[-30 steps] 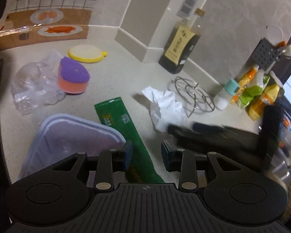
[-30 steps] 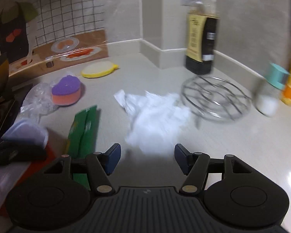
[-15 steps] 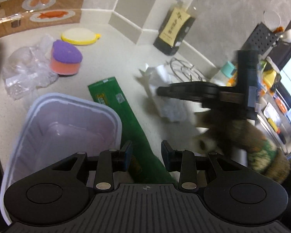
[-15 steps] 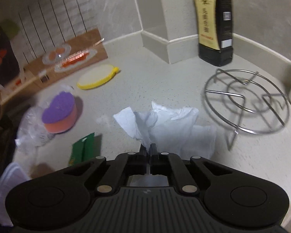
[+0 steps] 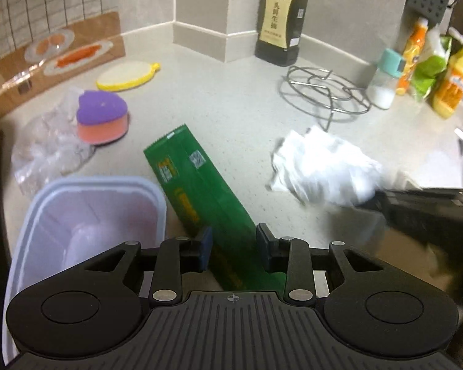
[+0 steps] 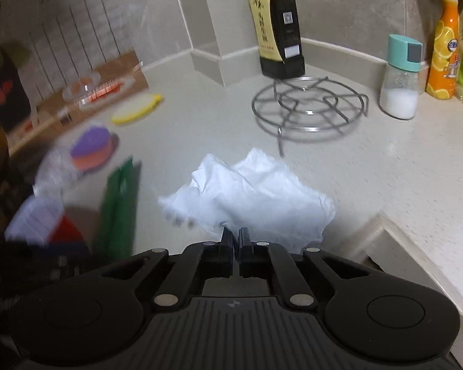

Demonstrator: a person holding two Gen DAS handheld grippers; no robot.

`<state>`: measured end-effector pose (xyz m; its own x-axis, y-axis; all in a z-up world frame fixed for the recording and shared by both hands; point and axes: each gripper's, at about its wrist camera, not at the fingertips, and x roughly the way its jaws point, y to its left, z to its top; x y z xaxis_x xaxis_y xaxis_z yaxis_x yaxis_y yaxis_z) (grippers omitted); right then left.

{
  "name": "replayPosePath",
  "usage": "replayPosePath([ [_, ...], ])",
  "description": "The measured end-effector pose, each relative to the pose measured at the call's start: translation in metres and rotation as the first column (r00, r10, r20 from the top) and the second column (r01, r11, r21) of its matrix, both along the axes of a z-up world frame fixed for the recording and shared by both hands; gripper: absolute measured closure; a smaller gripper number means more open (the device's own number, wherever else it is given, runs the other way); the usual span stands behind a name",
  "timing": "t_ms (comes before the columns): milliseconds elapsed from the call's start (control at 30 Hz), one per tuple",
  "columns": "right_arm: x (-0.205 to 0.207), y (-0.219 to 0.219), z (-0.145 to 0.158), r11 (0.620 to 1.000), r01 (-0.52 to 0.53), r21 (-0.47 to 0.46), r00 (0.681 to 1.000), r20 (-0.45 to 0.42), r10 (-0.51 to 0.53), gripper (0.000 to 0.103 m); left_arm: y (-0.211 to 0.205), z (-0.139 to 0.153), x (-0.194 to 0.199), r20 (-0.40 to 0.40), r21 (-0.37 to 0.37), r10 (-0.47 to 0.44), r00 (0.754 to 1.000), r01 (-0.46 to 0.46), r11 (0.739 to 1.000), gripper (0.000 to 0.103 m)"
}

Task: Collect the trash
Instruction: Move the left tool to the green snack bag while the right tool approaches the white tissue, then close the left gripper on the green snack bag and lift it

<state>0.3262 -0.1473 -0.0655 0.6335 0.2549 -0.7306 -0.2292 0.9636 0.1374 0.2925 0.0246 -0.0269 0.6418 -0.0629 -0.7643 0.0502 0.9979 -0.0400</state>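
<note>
The right gripper (image 6: 236, 236) is clamped on the crumpled white tissue (image 6: 256, 194), above the counter (image 6: 401, 166). The left gripper (image 5: 234, 242) stands half open over the green wrapper (image 5: 200, 191) (near end hidden); contact is unclear.

White crumpled paper (image 6: 256, 194) pinched between closed jaws.

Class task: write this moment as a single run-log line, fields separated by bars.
right gripper: shut on white tissue | left gripper: open over green wrapper | plastic container: empty
</note>
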Motion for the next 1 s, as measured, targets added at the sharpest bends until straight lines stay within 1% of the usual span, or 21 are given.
replayPosePath([
  [33, -0.003, 0.000, -0.001, 1.000, -0.007, -0.013, 1.000, 0.001, 0.007, 0.096, -0.004, -0.001, 0.003, 0.001, 0.024, 0.002, 1.000, -0.002, 1.000, 0.066],
  [100, -0.010, -0.001, 0.000, 0.999, -0.018, -0.038, 1.000, 0.022, 0.019, 0.083, -0.012, -0.004, 0.007, 0.005, 0.082, 0.003, 1.000, -0.003, 0.997, 0.066],
  [133, -0.013, -0.002, 0.000, 0.999, -0.018, -0.048, 0.999, 0.032, 0.019, 0.068, -0.016, -0.006, 0.007, 0.006, 0.110, -0.003, 1.000, 0.002, 0.994, 0.066],
  [167, -0.015, -0.003, 0.000, 0.998, -0.015, -0.059, 0.999, 0.045, 0.018, 0.057, -0.020, -0.007, 0.008, 0.007, 0.130, -0.007, 1.000, 0.007, 0.992, 0.066],
  [200, -0.017, -0.004, 0.000, 0.998, -0.014, -0.065, 0.998, 0.054, 0.018, 0.055, -0.023, -0.009, 0.009, 0.006, 0.138, -0.012, 1.000, 0.011, 0.990, 0.066],
  [300, -0.019, -0.007, 0.000, 0.996, -0.014, -0.084, 0.998, 0.057, 0.019, 0.055, -0.028, -0.011, 0.008, 0.006, 0.138, -0.031, 1.000, 0.029, 0.990, 0.057],
  [467, -0.017, -0.014, 0.006, 0.994, 0.030, -0.106, 0.995, 0.101, -0.020, 0.055, -0.030, -0.012, 0.002, 0.027, 0.080, -0.105, 0.994, 0.103, 0.992, 0.056],
  [567, -0.015, -0.018, 0.007, 0.994, 0.046, -0.099, 0.994, 0.101, -0.036, 0.055, -0.031, -0.011, -0.004, 0.039, 0.037, -0.147, 0.988, 0.146, 0.989, 0.057],
  [600, -0.015, -0.018, 0.007, 0.994, 0.048, -0.098, 0.994, 0.099, -0.039, 0.055, -0.032, -0.011, -0.006, 0.038, 0.035, -0.158, 0.987, 0.157, 0.987, 0.057],
  [667, -0.015, -0.020, 0.005, 0.994, 0.056, -0.094, 0.995, 0.093, -0.047, 0.055, -0.037, -0.012, -0.010, 0.035, 0.074, -0.163, 0.986, 0.161, 0.984, 0.057],
  [733, -0.016, -0.020, 0.004, 0.994, 0.064, -0.088, 0.994, 0.090, -0.056, 0.055, -0.037, -0.014, -0.011, 0.014, 0.122, -0.142, 0.990, 0.140, 0.983, 0.055],
  [767, -0.016, -0.020, 0.004, 0.994, 0.067, -0.083, 0.994, 0.089, -0.059, 0.055, -0.034, -0.015, -0.010, 0.003, 0.114, -0.126, 0.992, 0.125, 0.986, 0.054],
  [800, -0.017, -0.020, 0.004, 0.994, 0.069, -0.080, 0.994, 0.089, -0.062, 0.055, -0.030, -0.015, -0.010, 0.000, 0.093, -0.113, 0.994, 0.113, 0.989, 0.053],
  [833, -0.017, -0.020, 0.004, 0.995, 0.070, -0.077, 0.994, 0.089, -0.063, 0.055, -0.025, -0.014, -0.009, -0.002, 0.065, -0.101, 0.995, 0.101, 0.993, 0.055],
  [900, -0.019, -0.019, 0.003, 0.995, 0.067, -0.075, 0.994, 0.087, -0.061, 0.054, -0.016, -0.013, -0.008, 0.004, -0.019, -0.092, 0.996, 0.093, 0.996, 0.056],
  [933, -0.020, -0.018, 0.002, 0.995, 0.066, -0.075, 0.995, 0.085, -0.060, 0.054, -0.010, -0.012, -0.006, 0.005, -0.093, -0.085, 0.996, 0.085, 0.992, 0.056],
  [967, -0.021, -0.018, 0.002, 0.995, 0.065, -0.076, 0.995, 0.083, -0.059, 0.054, -0.003, -0.013, -0.005, 0.000, -0.173, -0.070, 0.998, 0.069, 0.983, 0.056],
  [1000, -0.022, -0.017, 0.001, 0.995, 0.063, -0.080, 0.995, 0.083, -0.056, 0.054, 0.005, -0.014, -0.003, -0.011, -0.258, -0.047, 0.999, 0.042, 0.965, 0.056],
])
